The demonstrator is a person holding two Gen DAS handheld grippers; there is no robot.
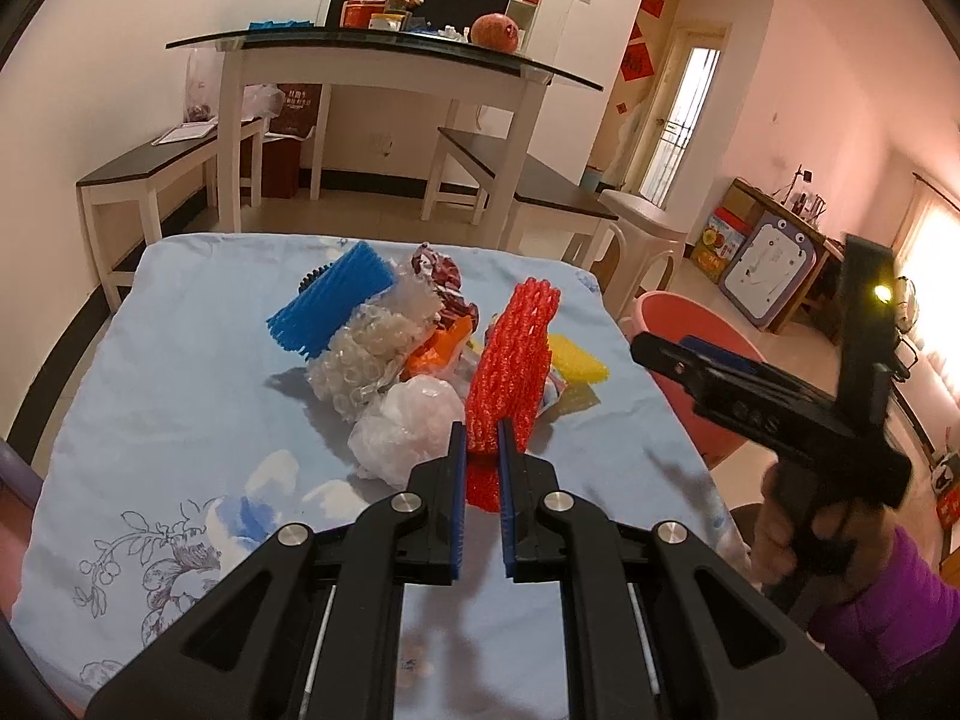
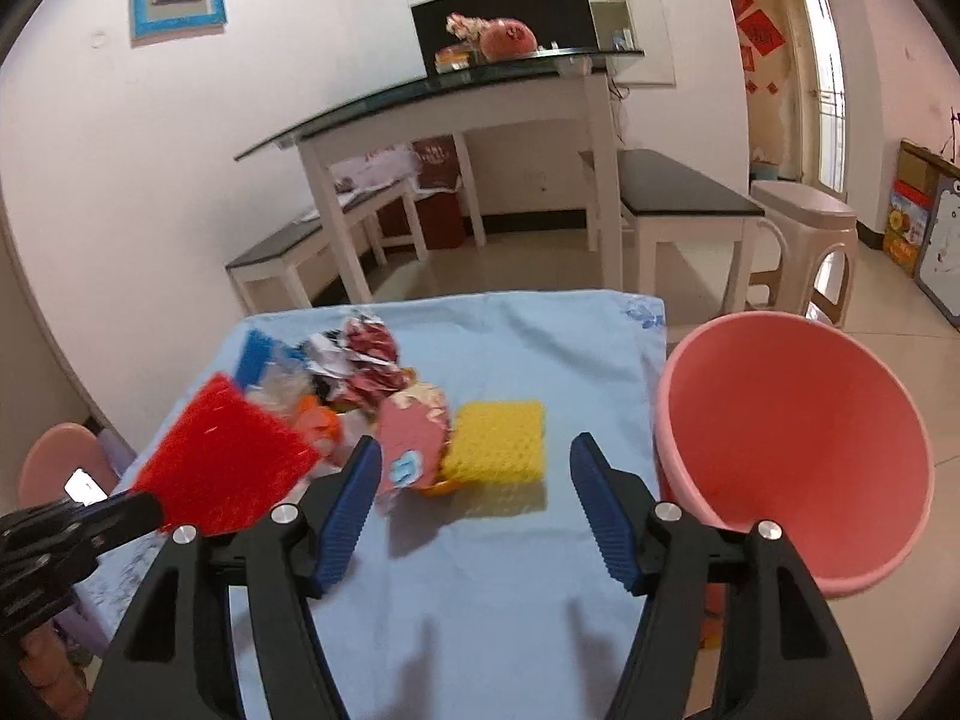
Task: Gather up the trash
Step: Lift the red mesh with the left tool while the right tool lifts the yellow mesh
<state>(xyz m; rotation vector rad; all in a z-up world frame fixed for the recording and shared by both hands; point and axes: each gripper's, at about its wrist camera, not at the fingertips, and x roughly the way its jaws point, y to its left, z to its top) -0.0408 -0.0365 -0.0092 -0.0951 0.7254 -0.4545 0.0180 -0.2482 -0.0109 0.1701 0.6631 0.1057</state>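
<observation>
the left gripper point(image 1: 482, 432) has its ribbed blue pads pressed together on the lower edge of a red net point(image 1: 510, 354), a stiff foam mesh sleeve with an open diamond weave that stands upright between the black jaws, lifted off the cloth point(image 1: 180, 372). in the right wrist view the same net shows at 9 o'clock as a flat red fan with a fuzzy edge. the right gripper point(image 2: 474, 468) has its jaws wide apart with nothing between the pads, and it hangs over the bare cloth. the cloth is pale blue, soft and slightly wrinkled, printed with line-drawn flowers at its near left corner. the trash lies in a loose heap at the middle of it: a blue comb point(image 1: 333, 306) of ribbed plastic at 11 o'clock of the heap, a roll of clear bubble wrap point(image 1: 360, 360) with round blisters just beside it, a crumpled white bag point(image 1: 408, 432) of thin film at 6 o'clock, and a crinkled red and white wrapper point(image 1: 441, 276) at 12 o'clock. a yellow sponge point(image 2: 498, 441), square and pitted, lies flat at 3 o'clock of the heap, touching a pink wrapper point(image 2: 414, 438) on its left. a pink bin point(image 2: 798, 450), a smooth round plastic tub tilted toward the camera, stands off the cloth's right edge at 3 o'clock.
</observation>
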